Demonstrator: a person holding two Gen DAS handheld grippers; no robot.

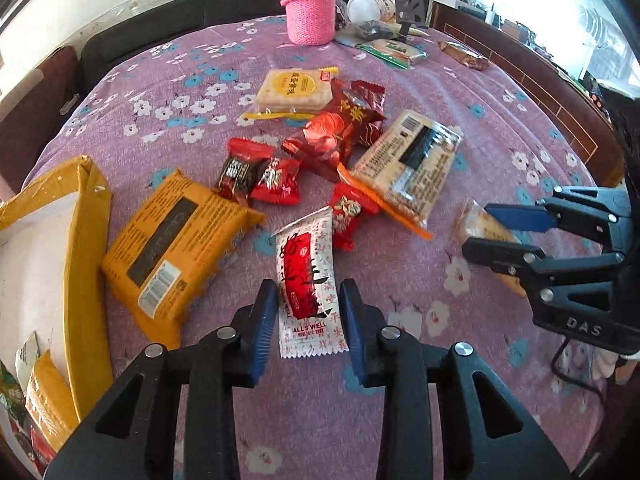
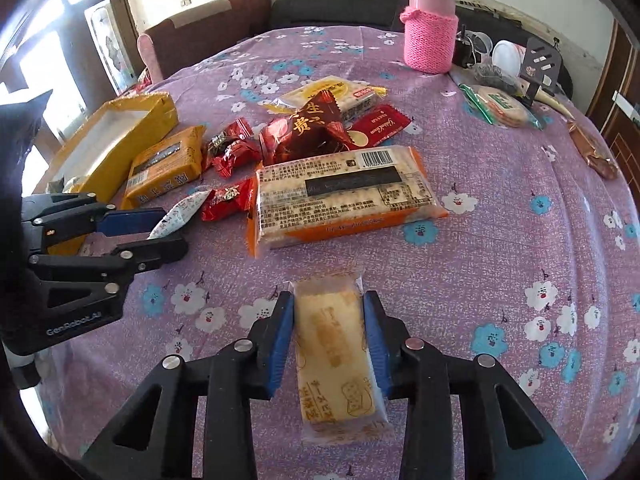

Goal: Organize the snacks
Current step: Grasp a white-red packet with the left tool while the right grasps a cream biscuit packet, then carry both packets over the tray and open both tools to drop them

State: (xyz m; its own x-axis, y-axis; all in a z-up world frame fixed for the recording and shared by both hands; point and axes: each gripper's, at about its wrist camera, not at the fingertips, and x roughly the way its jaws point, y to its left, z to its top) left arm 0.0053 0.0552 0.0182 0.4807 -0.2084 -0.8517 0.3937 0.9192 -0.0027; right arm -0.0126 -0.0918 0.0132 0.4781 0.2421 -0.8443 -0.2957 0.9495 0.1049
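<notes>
My left gripper [image 1: 308, 312] is shut on a white and red "ALL'S WELL" snack packet [image 1: 306, 276], pads against both its sides; it also shows in the right wrist view [image 2: 160, 226] with the packet [image 2: 176, 212] between its fingers. My right gripper [image 2: 328, 332] is shut on a pale yellow wrapped biscuit [image 2: 336, 360]; it shows in the left wrist view [image 1: 492, 232] with the biscuit [image 1: 486, 228]. A pile of snacks lies mid-table: a yellow pack [image 1: 172, 248], small red candies [image 1: 276, 180], a dark red bag [image 1: 332, 136], a long cracker pack [image 2: 344, 196].
A yellow cardboard box [image 1: 80, 240] with a white inside stands at the left, snacks in its near end. A pink knit-sleeved bottle [image 1: 310, 8], a cup and a phone stand [image 2: 540, 68] sit at the back. A purple flowered cloth [image 2: 520, 280] covers the table.
</notes>
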